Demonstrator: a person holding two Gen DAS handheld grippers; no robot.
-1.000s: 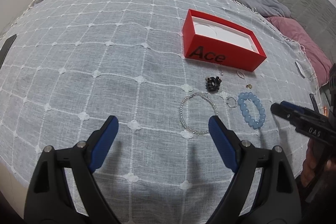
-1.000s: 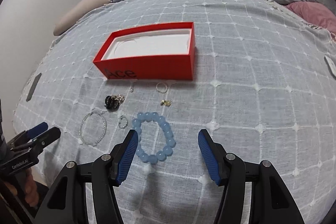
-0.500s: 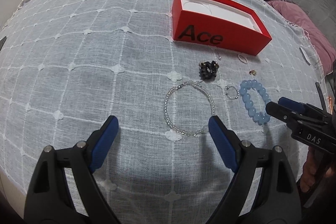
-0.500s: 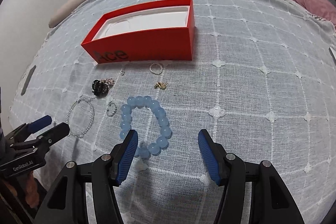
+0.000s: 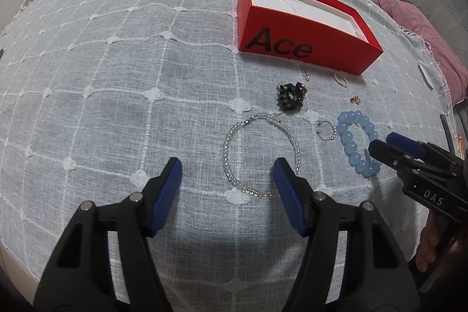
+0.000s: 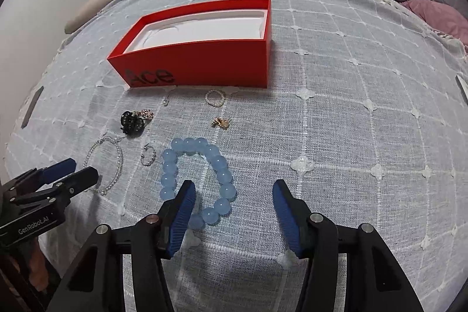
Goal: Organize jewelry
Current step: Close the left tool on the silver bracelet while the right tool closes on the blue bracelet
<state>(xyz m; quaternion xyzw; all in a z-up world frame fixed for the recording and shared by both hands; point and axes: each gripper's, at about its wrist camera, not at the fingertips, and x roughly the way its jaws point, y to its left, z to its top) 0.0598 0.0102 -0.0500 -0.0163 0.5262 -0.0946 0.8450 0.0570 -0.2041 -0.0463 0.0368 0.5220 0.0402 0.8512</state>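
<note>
1. Lower and closer to the bedspread [image 5: 117, 78] than a second ago; red box [image 5: 295, 28] now larger in both views.
2. Left tongs [image 5: 226, 176] just narrowed, though nothing pinched: jaws apart, hovering over the near side of the clear bead bracelet [image 5: 260, 154], right pad overlapping its rim in view.
3. Right tongs [image 6: 232, 196] also just narrowed slightly, gripping nothing: left pad over the near arc of the blue bead bracelet [image 6: 196, 180], right pad over bare cloth.
4. Both bracelets flat on the bedspread, nearer the tongs than the red box; blue one on the box's right-hand side as seen from the left wrist, clear one on the other side.
5. Between bracelets and box: black cluster piece [image 5: 291, 95], small wire ring [image 5: 326, 130], pearl ring [image 6: 215, 98], gold charm [image 6: 220, 122].
6. Blue bracelet slightly oval, long axis running from the tongs toward the red box. Clear bracelet also an oval, long axis running likewise, clasp end toward the box.
7. Risks, as a judgement: closing on one bead only, so the strand rolls out of the pads; pinching loose-weave cloth along with the beads and dragging the small pieces; thin clear strand slipping under the pad; two tongs close together and liable to bump.
8. Red box open, white tray inside still bare.
</note>
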